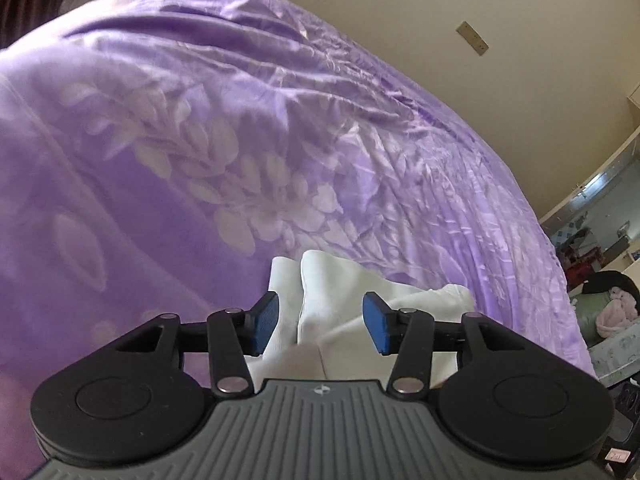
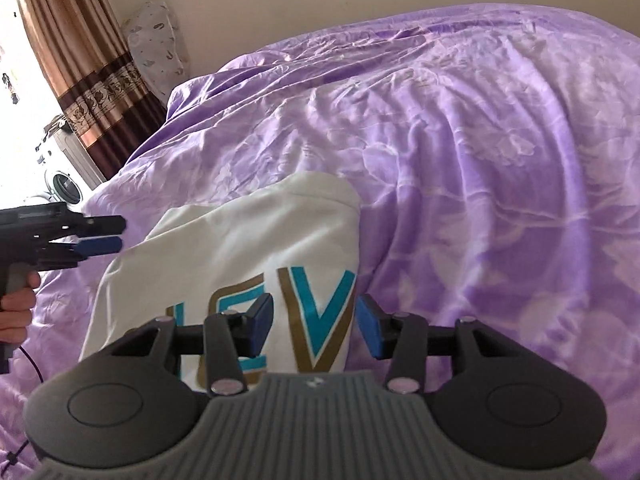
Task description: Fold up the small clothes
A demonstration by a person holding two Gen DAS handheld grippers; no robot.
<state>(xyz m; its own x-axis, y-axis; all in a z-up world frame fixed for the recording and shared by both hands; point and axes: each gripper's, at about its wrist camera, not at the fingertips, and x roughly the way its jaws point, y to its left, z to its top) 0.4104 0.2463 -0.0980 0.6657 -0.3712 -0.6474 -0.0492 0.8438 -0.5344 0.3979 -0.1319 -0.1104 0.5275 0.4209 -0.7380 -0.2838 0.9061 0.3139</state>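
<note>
White shirt [image 2: 248,248] lies part-folded on the purple bed [image 2: 480,160], both the left hand-held gripper [image 1: 320,326] and right hand-held gripper [image 2: 310,326] released, seemingly between folds; next, regrasp an edge.

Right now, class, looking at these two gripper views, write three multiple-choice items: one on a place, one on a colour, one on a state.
1. Where does the white garment lie?
A. on the purple bedspread
B. on a wooden floor
C. in a basket

2. What colours are the letters printed on it?
A. red and black
B. teal and gold-brown
C. pink only

3. How does the right gripper stand?
A. shut on the curtain
B. open
C. shut on a pillow

Answers: A, purple cloth surrounds the garment; B, teal letters have gold-brown edging; B, its blue pads stand apart and clamp nothing.
</note>
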